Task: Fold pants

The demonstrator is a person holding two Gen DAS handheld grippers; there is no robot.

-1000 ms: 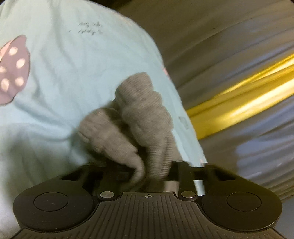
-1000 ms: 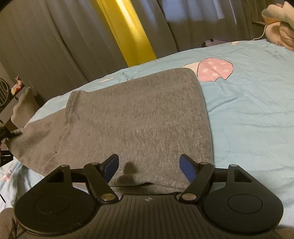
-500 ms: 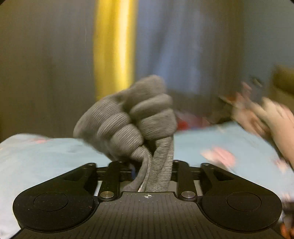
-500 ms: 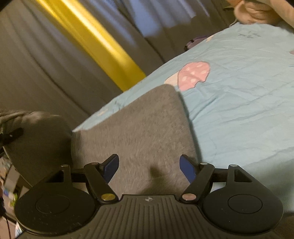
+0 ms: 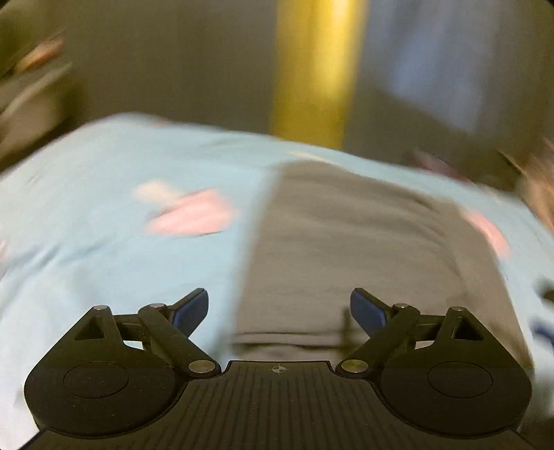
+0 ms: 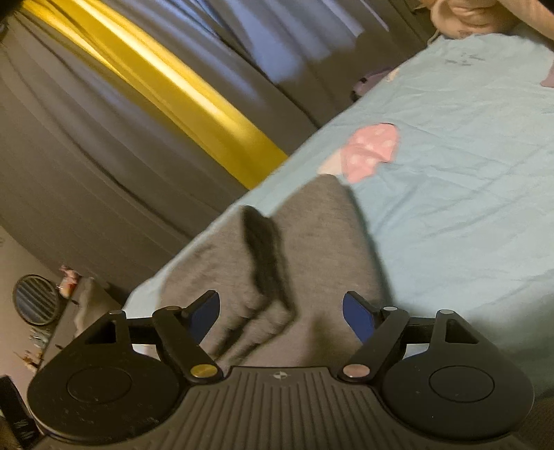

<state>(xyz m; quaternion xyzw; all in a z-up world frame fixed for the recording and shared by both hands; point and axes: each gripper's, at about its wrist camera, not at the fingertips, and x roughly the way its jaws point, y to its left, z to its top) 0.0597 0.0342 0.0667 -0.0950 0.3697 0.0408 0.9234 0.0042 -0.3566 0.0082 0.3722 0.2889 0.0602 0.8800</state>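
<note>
The grey knit pants point(image 5: 363, 249) lie folded flat on the light blue bed sheet point(image 5: 104, 242); the left wrist view is blurred by motion. My left gripper point(image 5: 278, 308) hovers over their near edge, its jaws opening wide with nothing between the blue pads. In the right wrist view the pants point(image 6: 322, 242) show a folded-over layer with a dark shadowed crease. My right gripper point(image 6: 280, 313) hangs above the near part of the cloth, its jaws opening a little further, pads clear of the fabric.
Grey curtains with a yellow strip point(image 6: 180, 104) hang behind the bed. Pink mushroom prints point(image 6: 372, 149) mark the sheet point(image 6: 467, 173) beside the pants. A pink soft thing point(image 6: 467, 17) lies at the far right corner. A small round fan point(image 6: 34, 299) stands off the bed at left.
My left gripper held a bunched end of the pants, swung it across over the folded part and let it go; the jaws are now wide apart. The right view has tilted.
</note>
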